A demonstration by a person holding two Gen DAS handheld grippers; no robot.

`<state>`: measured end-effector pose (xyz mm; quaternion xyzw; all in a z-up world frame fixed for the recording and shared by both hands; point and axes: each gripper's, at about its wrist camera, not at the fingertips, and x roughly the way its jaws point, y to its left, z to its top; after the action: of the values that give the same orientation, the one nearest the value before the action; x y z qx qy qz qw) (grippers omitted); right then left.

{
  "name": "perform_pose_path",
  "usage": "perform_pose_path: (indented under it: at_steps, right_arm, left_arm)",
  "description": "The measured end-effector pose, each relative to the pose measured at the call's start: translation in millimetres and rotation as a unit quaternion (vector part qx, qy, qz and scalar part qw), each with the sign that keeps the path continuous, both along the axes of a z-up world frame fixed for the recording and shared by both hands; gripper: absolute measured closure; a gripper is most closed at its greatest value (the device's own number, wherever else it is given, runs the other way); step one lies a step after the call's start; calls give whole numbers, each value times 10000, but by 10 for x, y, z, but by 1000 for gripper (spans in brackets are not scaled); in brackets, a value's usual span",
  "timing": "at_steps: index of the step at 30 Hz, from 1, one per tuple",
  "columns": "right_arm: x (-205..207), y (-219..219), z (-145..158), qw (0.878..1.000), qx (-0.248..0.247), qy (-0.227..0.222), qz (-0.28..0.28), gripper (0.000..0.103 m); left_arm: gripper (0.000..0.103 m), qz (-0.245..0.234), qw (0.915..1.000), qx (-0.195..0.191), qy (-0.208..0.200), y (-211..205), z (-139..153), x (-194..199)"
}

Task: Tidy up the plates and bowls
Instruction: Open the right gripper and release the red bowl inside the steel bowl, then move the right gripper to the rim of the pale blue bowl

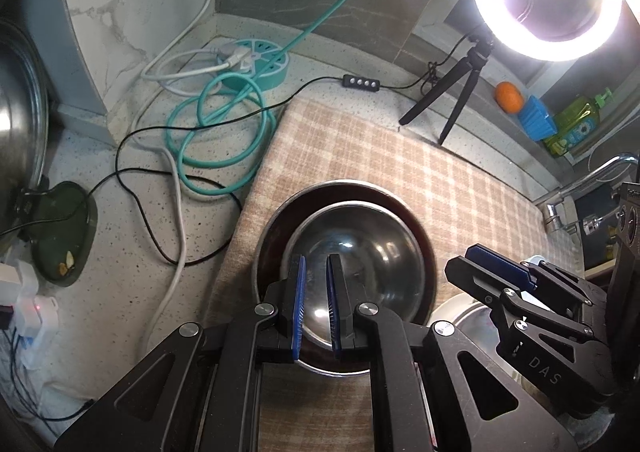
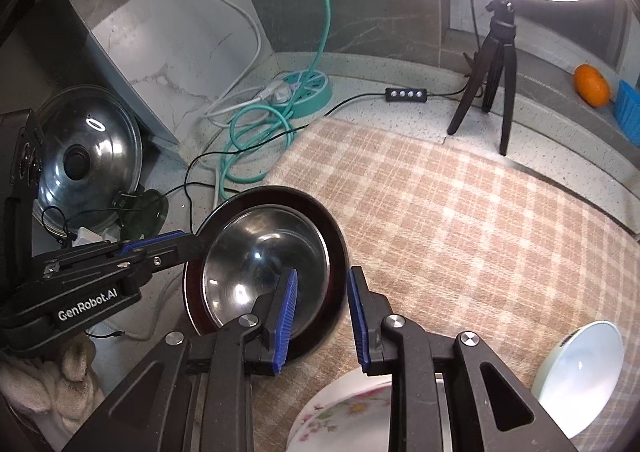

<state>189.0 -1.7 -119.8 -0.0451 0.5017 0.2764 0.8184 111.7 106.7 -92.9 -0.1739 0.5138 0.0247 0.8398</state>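
Left gripper (image 1: 316, 304): nearly closed, narrow slit between the blue pads, nothing in it; hanging over the near rim of the steel bowl.
Right gripper (image 2: 322, 320): jaws apart, nothing pinched; dark rim of the outer bowl visible behind the gap, pads clear of it. Likely just a release after seating the stack.
Steel bowl (image 2: 264, 264): nested upright inside the dark bowl (image 2: 338, 252), rims roughly concentric; nesting saves space, so this pair looks sorted.
Checked cloth (image 2: 460, 219): under the stack, probably a cushion against slipping and clatter.
Floral plate (image 2: 344, 412): just below the right gripper, near the stack, not yet stacked.
White bowl (image 2: 580, 376): off to the right on the cloth, apart from the rest.
Pot lid (image 2: 90, 155): leaning at the wall, away from the work.
Next, by judgement: plate or white bowl to be picked.
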Motion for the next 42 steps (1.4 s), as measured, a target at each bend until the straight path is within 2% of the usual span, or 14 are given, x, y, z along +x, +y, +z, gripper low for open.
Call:
perform_pose_path:
  at_steps: [11,16,21,32,42]
  right_arm:
    - [-140,-503,267,9980,-264,-464,-329,74]
    - [-160,-818,331,9965,-290,-537,-567,72]
    - [-192,-1109,373,9935,-404,-682,-820,72]
    - [-174,-1845,309,9853,-470,-713,-1478,72]
    - [-138,-2391,212,9758,-487,-779,-1982,72]
  left_arm:
    - [91,-352,9991,0,-253,-364,254,-31]
    - [91,-656,9974,-127,-252,-634,278,-7]
    - [91,-983,9947,-184,-228,-932,268,53]
    - [91,-1480,9885,-280,-148,-1489,215,233]
    - [91,-1859,9818,-395,57,-1958,48,425]
